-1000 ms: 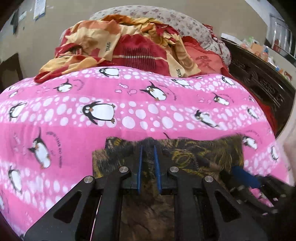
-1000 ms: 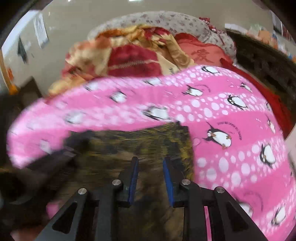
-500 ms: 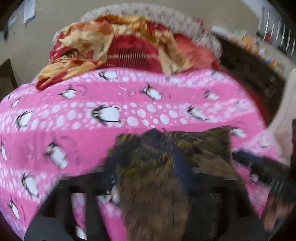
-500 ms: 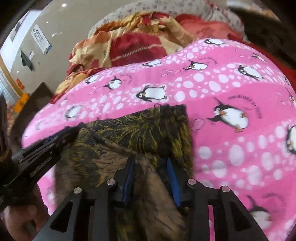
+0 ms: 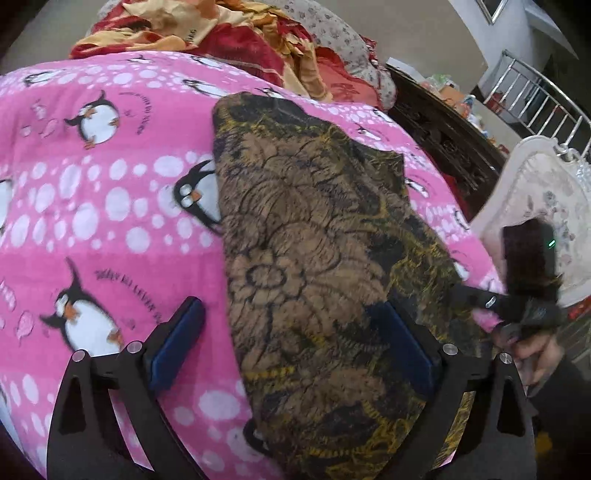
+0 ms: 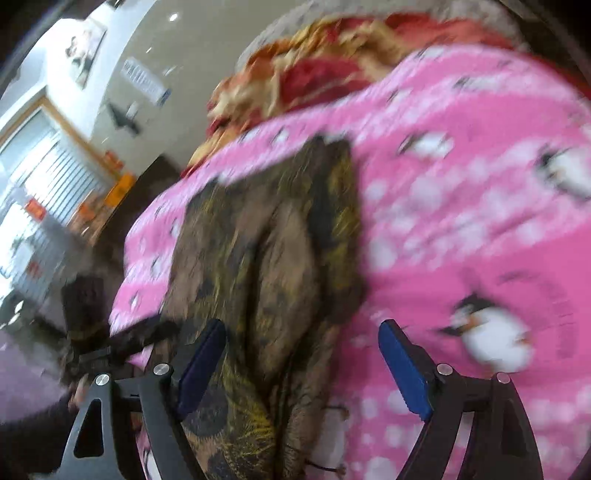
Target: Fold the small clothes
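A small brown and yellow patterned garment [image 5: 317,258] lies folded over on the pink penguin blanket [image 5: 92,206]. In the right wrist view the garment [image 6: 273,266] is blurred. My left gripper [image 5: 291,339] is open, its blue pads wide apart, just above the garment's near end. My right gripper [image 6: 303,358] is open too, over the garment's near edge, holding nothing. The right gripper also shows at the right edge of the left wrist view [image 5: 517,302], beside the cloth.
A heap of red and orange bedding [image 5: 229,33] lies at the far end of the bed. A dark carved wooden frame [image 5: 443,129] runs along the right. A white padded chair [image 5: 535,206] stands beyond it. A wall with posters [image 6: 140,77] is behind.
Both grippers were shut on the garment and have opened and let it go. The garment now lies folded over on the blanket. Both cameras have swung and pulled back.
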A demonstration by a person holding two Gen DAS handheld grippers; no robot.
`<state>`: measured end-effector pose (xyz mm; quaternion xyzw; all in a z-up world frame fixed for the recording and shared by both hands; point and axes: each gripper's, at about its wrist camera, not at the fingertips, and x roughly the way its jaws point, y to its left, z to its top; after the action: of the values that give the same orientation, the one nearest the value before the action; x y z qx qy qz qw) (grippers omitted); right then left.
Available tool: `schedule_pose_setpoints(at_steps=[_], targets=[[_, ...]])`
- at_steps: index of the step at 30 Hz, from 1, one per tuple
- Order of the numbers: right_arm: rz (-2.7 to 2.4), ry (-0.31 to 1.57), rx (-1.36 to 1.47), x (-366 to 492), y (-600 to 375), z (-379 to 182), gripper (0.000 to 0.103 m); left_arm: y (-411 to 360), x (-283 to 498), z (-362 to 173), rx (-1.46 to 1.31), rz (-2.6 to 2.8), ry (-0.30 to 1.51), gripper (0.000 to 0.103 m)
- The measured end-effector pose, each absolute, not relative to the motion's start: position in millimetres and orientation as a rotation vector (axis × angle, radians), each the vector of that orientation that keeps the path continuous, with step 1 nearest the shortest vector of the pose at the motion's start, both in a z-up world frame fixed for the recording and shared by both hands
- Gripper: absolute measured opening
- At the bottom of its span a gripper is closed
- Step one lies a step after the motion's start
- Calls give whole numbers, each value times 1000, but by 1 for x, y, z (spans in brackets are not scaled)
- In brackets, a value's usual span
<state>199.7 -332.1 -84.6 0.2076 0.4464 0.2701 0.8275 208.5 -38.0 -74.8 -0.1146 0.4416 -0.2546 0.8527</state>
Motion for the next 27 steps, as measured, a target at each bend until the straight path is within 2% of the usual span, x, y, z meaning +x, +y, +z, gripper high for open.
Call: schedule_pose_setpoints(at_steps=[4,6,10,15,18,19,20,22,23,27], targets=[[626,901,453,218,-326,-93,81,-37,225,-72,-306,-574,955,98],[627,890,510,232,-331,-95,72,-36,231,-71,-334,-589,960,101],[664,892,516,236,-329,-98,63,-34,227,-73,-314,-615,964,101],[710,878,576,229,-337,-105,45,-28,226,-74,-344,-622,958,101],[695,888,537,236,-330,-101,44,-25,227,-72,-382,-587,957,99],[695,891,515,238,-325,-99,44,-26,227,-72,-377,-566,953,81],[693,894,493,237,-321,-98,44,-27,225,-71,-358,-544,950,40],[676,890,486,235,-322,-98,39,-23,225,-73,-391,-512,962,24],[667,886,475,232,-320,-95,33,-17,224,-72,-435,-508,949,18],[633,884,482,226,-312,-86,26,-5,216,-65,-479,-497,920,13]])
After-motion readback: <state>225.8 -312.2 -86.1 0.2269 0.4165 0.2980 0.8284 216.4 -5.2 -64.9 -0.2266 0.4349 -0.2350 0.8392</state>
